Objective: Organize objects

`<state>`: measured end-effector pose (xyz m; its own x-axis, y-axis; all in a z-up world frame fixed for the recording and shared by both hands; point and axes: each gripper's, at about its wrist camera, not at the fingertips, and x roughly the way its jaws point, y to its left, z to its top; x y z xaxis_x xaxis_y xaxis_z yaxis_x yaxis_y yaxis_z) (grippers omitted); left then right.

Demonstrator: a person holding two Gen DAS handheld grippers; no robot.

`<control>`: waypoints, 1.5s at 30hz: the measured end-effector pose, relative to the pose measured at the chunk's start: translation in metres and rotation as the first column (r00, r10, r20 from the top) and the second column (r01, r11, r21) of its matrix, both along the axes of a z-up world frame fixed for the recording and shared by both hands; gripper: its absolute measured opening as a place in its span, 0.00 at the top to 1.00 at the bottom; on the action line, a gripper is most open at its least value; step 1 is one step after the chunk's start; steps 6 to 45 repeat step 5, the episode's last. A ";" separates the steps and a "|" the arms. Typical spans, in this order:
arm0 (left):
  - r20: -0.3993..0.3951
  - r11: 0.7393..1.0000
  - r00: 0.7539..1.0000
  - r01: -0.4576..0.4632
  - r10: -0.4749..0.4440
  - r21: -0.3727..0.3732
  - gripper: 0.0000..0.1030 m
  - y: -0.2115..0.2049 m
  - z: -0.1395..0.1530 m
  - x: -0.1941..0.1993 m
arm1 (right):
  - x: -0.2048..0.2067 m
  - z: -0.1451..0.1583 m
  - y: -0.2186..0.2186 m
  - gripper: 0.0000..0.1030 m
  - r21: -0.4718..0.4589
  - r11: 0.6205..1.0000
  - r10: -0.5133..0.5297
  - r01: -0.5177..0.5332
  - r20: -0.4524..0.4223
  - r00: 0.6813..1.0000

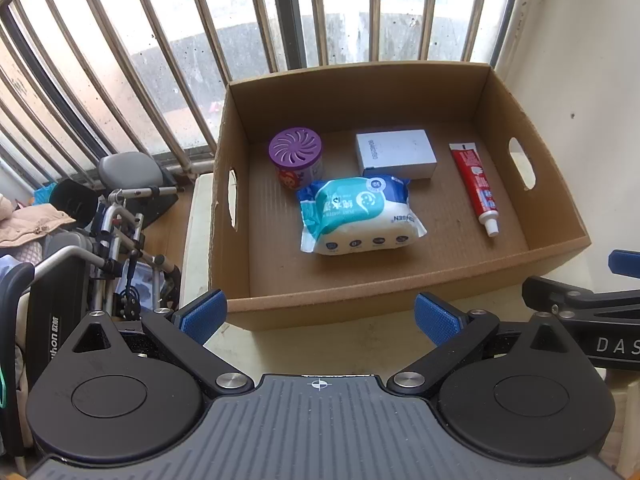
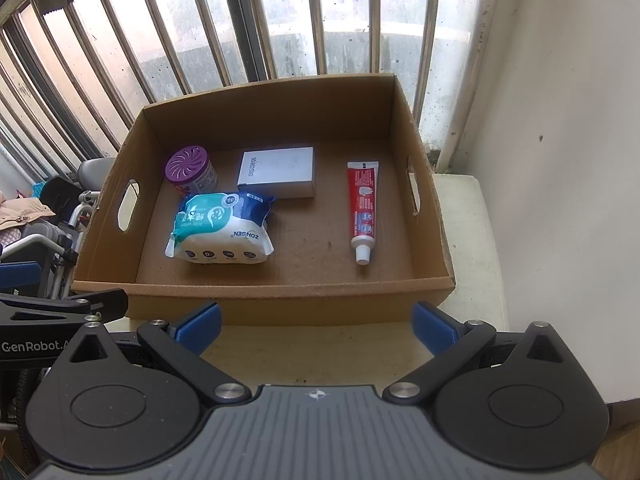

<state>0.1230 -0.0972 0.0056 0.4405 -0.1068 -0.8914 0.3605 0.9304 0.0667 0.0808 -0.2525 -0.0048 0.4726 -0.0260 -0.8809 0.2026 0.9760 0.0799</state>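
Note:
An open cardboard box (image 1: 532,184) (image 2: 256,296) with handle cut-outs stands by a barred window. Inside lie a pack of wet wipes (image 1: 358,214) (image 2: 222,228), a purple-lidded air freshener can (image 1: 295,156) (image 2: 190,170), a small grey-white carton (image 1: 396,153) (image 2: 278,172) and a red toothpaste tube (image 1: 476,186) (image 2: 363,208). My left gripper (image 1: 320,322) hangs open in front of the box's near wall, holding nothing. My right gripper (image 2: 316,326) is open too, just short of the same wall, and empty. Each gripper's arm shows at the edge of the other's view.
The box rests on a pale table top (image 2: 472,240) beside a white wall (image 2: 560,160) at right. Window bars (image 1: 280,20) run behind. A folded wheelchair (image 1: 116,240) and clothing crowd the floor at left, below the table edge.

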 end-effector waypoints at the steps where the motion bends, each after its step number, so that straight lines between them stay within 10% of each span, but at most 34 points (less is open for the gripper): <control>1: 0.000 1.000 1.000 -0.001 0.001 -0.001 0.02 0.001 0.000 -0.001 | 0.000 0.000 0.000 0.00 0.000 1.000 0.000 0.000 0.000 1.000; 45: 0.001 1.000 1.000 -0.006 0.006 -0.004 0.02 0.002 0.002 -0.005 | -0.003 0.002 0.002 0.00 -0.001 1.000 0.000 0.000 0.004 1.000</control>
